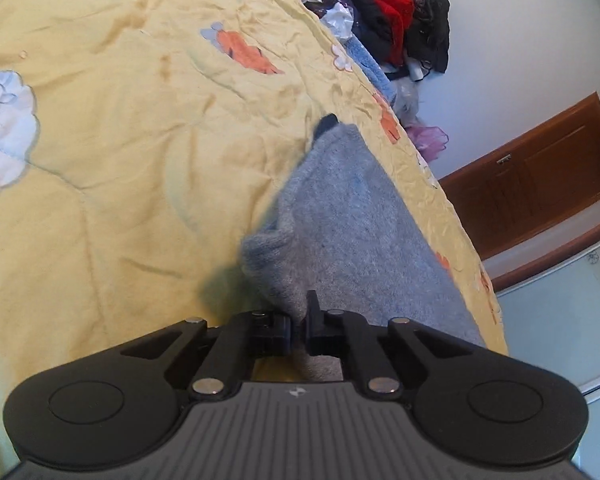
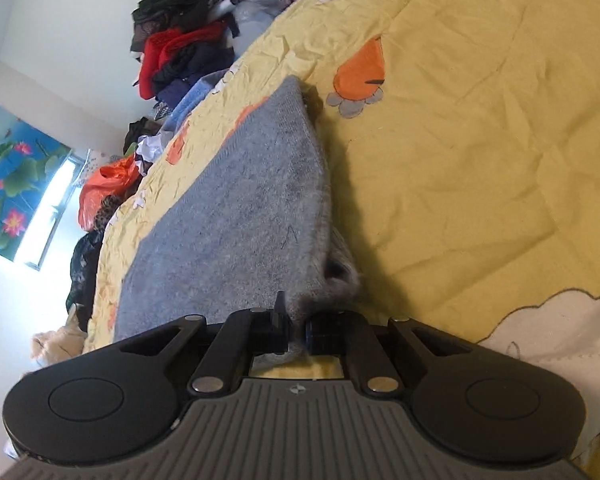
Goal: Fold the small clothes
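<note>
no readable writing or brand anywhere; only a small pale emblem on each hand-held gripper body. bed covered by a wrinkled yellow quilt (image 1: 140, 128) with orange carrot and white cloud patches. pale walls; a lotus-print blind (image 2: 16, 176) by a bright window, a brown wooden door (image 1: 540, 176). heap of red, black and blue clothes (image 1: 384, 20) at the far bed edge. grey knit garment (image 1: 340, 216) lies on the quilt. left hand-held gripper (image 1: 298, 330) clenched on its near edge; right hand-held gripper (image 2: 298, 330) clenched on its near edge too.
</note>
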`<action>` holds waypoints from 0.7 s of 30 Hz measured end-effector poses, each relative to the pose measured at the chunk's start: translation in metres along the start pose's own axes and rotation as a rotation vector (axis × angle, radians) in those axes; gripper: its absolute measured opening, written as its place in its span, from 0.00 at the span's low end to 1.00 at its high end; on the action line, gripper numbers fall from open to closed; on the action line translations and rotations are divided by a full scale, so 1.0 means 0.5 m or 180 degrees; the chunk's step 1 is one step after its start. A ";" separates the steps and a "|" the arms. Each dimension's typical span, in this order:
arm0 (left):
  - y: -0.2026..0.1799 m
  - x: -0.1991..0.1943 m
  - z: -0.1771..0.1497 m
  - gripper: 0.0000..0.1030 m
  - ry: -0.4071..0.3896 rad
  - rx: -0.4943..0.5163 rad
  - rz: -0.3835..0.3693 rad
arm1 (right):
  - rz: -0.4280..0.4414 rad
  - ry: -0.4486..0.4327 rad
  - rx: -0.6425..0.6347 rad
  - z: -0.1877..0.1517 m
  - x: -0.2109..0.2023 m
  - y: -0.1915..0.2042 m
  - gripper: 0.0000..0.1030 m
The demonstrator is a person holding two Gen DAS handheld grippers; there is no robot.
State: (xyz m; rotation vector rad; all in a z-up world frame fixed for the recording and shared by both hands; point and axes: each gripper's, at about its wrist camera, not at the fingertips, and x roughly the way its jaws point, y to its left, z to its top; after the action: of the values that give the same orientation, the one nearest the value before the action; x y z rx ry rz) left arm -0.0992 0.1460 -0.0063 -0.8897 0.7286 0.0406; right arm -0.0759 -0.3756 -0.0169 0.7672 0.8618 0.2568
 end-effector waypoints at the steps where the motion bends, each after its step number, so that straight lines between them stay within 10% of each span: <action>1: 0.001 -0.013 0.001 0.04 -0.0057 0.0066 0.0014 | -0.0020 -0.0031 -0.0056 -0.004 -0.008 0.003 0.14; 8: 0.020 -0.029 0.015 0.04 0.0041 0.0294 0.0006 | -0.0040 0.0081 -0.0110 0.005 -0.030 -0.028 0.12; 11: 0.021 -0.039 0.009 0.10 0.0161 0.0290 -0.0215 | 0.0099 0.0055 -0.0060 0.009 -0.042 -0.017 0.56; 13: 0.038 -0.046 0.005 0.32 0.0148 0.0198 -0.0253 | 0.0159 -0.0235 -0.0131 0.019 -0.073 -0.007 0.75; 17: 0.055 -0.043 0.013 0.55 -0.0005 -0.0240 -0.0431 | 0.0121 -0.0700 -0.0304 0.053 -0.101 0.024 0.75; 21: 0.005 -0.021 0.005 0.70 -0.0248 -0.0029 -0.0251 | 0.0373 -0.0526 -0.0487 0.059 -0.048 0.086 0.75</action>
State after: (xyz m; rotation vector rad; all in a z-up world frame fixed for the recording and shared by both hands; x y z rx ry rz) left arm -0.1066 0.1520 -0.0010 -0.9200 0.6206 0.0088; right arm -0.0650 -0.3716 0.0394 0.6865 0.6345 0.3542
